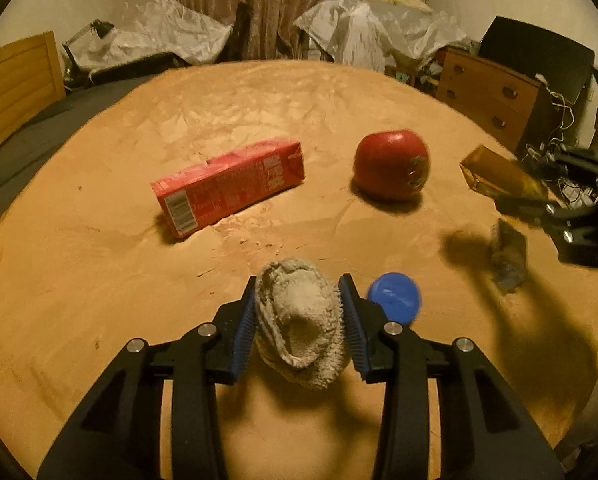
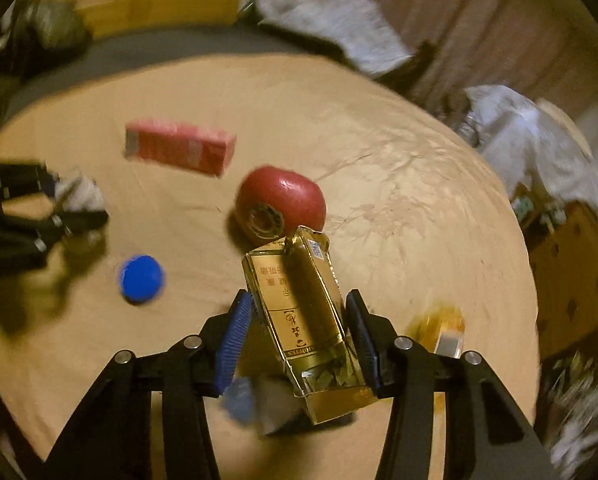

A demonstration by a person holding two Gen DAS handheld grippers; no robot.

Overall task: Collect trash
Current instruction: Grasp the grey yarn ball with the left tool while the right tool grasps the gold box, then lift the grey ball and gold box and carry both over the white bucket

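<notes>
The left gripper (image 1: 299, 320) pinches a crumpled beige rag (image 1: 301, 320) between its blue fingers (image 1: 245, 328), above the table's (image 1: 99, 280) near edge. The right gripper (image 2: 299, 340) clamps a gold box (image 2: 303, 320) near the right edge. A red carton (image 1: 229, 186), an apple (image 1: 391, 164) and a blue cap (image 1: 395, 298) lie mid-table.

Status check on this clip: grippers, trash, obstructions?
Left gripper clamps crumpled rag. Right gripper clamps gold box, lifted. Red carton, blue cap remain. Nothing blocking.
</notes>
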